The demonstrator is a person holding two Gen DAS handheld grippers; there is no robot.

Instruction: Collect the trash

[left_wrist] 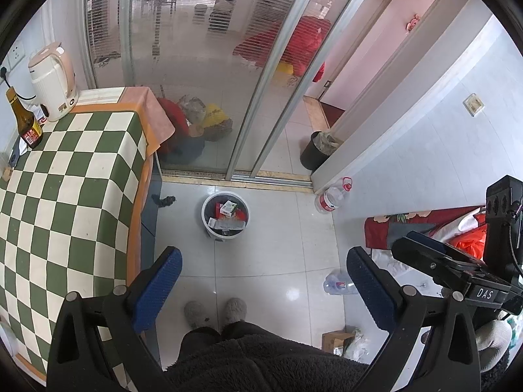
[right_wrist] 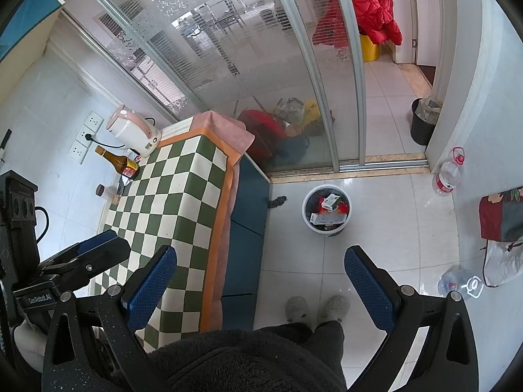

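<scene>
A white trash bin [left_wrist: 225, 214] [right_wrist: 326, 209] stands on the tiled floor ahead, holding small boxes and wrappers. An empty plastic bottle [left_wrist: 338, 283] [right_wrist: 457, 281] lies on the floor to the right, and a cardboard box [left_wrist: 336, 339] sits near my feet. My left gripper [left_wrist: 263, 285] is open and empty, held high above the floor. My right gripper [right_wrist: 261, 282] is open and empty too, also high up. Each gripper shows in the other's view: the right one at the right edge [left_wrist: 457, 261], the left one at the left edge [right_wrist: 75, 258].
A checkered-cloth table [left_wrist: 65, 196] [right_wrist: 170, 202] stands at the left with a kettle [left_wrist: 52, 81] and a brown bottle [left_wrist: 26, 121]. A glass sliding door [left_wrist: 212, 65] is behind the bin. A large water jug [left_wrist: 331, 197] and a black bin [left_wrist: 315, 150] stand by the wall.
</scene>
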